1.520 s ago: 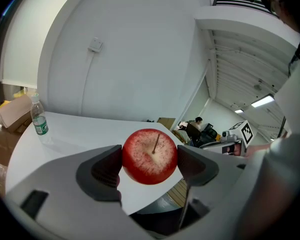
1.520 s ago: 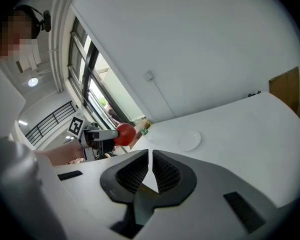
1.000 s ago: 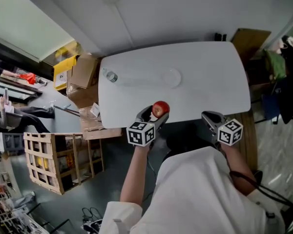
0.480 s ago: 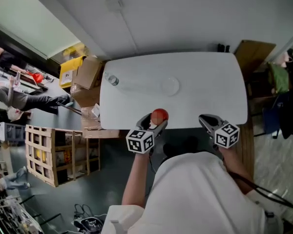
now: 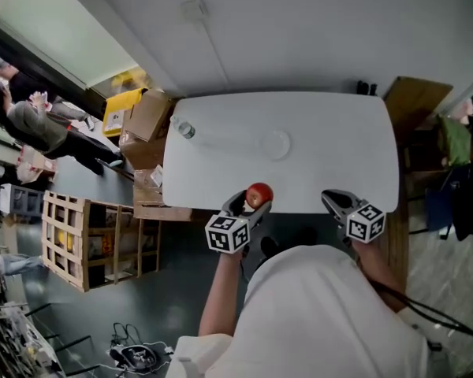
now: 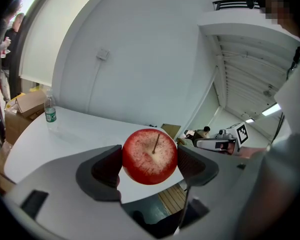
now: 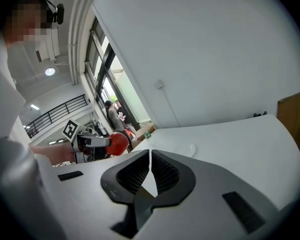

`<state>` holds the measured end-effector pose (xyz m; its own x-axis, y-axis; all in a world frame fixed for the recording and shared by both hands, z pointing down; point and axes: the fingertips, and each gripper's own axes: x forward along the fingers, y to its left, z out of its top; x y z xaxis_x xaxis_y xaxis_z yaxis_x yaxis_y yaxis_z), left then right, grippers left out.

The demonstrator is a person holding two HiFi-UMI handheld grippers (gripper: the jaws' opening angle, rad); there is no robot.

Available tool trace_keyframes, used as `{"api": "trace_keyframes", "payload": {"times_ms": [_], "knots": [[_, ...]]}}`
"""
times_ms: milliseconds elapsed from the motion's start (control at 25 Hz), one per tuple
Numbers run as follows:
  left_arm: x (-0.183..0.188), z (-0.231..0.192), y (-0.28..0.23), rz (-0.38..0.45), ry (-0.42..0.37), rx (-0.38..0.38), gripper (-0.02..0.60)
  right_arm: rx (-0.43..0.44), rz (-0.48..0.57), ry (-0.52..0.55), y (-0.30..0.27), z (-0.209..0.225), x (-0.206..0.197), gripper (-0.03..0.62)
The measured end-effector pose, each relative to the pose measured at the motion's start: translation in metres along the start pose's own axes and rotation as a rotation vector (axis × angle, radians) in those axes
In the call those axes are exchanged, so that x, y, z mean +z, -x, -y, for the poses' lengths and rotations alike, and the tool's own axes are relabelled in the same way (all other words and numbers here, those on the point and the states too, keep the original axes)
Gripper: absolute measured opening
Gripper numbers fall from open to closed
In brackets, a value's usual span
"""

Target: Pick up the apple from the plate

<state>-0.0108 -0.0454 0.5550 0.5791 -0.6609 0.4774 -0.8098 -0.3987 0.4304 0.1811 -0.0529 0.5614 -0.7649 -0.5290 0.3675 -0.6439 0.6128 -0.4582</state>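
The red apple (image 6: 150, 156) sits clamped between the two dark pads of my left gripper (image 6: 149, 160), stem facing the camera. In the head view the apple (image 5: 258, 194) hangs over the near edge of the white table (image 5: 323, 124), with my left gripper (image 5: 249, 201) shut on it. A clear plate (image 5: 275, 143) lies bare near the table's middle, well beyond the apple. My right gripper (image 5: 337, 201) is at the near edge on the right, shut with nothing between its pads (image 7: 149, 175). From the right gripper view the apple (image 7: 118, 143) shows far left.
A water bottle (image 5: 182, 128) lies at the table's far left corner. Cardboard boxes (image 5: 146, 124) and a wooden crate (image 5: 79, 239) stand on the floor at left. A brown cabinet (image 5: 416, 105) is at the right end of the table. People stand far left.
Both grippers have drawn back a little toward the person, the apple staying in the left one. The head camera has shifted, so the table sits lower in the picture.
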Motion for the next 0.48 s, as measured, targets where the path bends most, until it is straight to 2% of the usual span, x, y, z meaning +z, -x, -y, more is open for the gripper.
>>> {"api": "trace_keyframes", "payload": {"times_ms": [480], "knots": [[-0.0014,0.0002,0.0001,-0.011,-0.011,0.027,0.347,0.037,0.001,-0.012,-0.0048,0.0017,0.0016,0.043]]}}
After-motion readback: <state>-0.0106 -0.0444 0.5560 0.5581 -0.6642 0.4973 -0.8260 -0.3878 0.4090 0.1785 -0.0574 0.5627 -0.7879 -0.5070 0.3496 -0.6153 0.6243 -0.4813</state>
